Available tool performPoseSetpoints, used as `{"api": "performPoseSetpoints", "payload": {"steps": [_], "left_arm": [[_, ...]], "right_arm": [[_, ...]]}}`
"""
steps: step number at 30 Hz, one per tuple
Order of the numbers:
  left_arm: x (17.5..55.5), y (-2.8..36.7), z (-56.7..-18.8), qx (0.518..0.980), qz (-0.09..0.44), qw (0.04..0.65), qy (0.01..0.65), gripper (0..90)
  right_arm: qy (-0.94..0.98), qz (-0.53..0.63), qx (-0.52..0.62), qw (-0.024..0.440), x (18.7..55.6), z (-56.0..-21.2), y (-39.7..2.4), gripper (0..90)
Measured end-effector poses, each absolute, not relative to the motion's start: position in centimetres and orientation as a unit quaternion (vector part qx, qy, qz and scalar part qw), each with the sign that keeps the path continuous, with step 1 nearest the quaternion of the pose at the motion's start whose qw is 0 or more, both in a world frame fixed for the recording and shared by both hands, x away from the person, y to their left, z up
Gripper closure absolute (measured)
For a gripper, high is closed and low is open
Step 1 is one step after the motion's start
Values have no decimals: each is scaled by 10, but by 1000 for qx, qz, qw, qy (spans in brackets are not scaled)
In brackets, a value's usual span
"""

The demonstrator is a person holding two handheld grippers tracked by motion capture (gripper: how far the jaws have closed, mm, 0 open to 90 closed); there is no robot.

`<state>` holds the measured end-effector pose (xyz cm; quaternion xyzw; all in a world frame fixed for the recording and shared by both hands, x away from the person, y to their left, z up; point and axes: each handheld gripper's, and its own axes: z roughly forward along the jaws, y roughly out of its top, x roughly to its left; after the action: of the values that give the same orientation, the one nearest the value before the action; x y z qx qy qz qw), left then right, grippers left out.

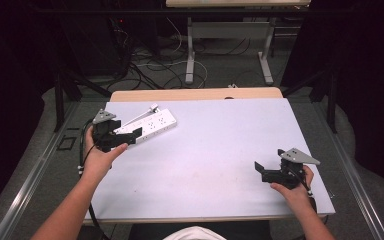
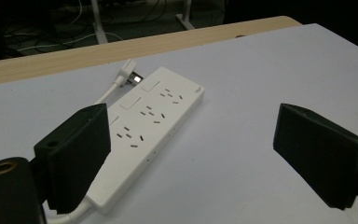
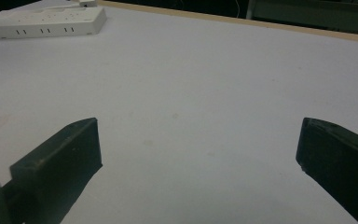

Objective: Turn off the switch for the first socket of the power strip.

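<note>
Near end of white plastic power strip point(image 2: 147, 135) hidden behind left gripper point(image 2: 205, 154) jaw. White cord point(image 2: 70, 215) cut off by frame edge beside strip. Strip's socket markings too small to read.

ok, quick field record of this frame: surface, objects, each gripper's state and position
surface: table with a pale sheet over it, wooden edge showing at the far side
object: white power strip, lying flat at far left, sockets up
plug: white plug lying on the sheet beside the strip's far end
left gripper: open, at the strip's near end, not closed on it
right gripper: open, near right, over bare sheet, holding nothing
contact: none clearly visible between either gripper and the strip
</note>
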<state>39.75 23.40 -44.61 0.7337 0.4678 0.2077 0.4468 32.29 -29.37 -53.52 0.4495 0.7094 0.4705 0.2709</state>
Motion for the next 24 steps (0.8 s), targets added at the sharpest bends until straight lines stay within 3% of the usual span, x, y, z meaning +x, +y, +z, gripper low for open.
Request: {"api": "performPoseSetpoints", "payload": {"steps": [9, 24], "left_arm": [[410, 231, -444, 738, 201, 440, 471, 161], [429, 239, -434, 707, 197, 453, 506, 208]], "right_arm": [[706, 473, 450, 273, 324, -537, -293, 0], [707, 472, 451, 271, 324, -537, -292, 0]]}}
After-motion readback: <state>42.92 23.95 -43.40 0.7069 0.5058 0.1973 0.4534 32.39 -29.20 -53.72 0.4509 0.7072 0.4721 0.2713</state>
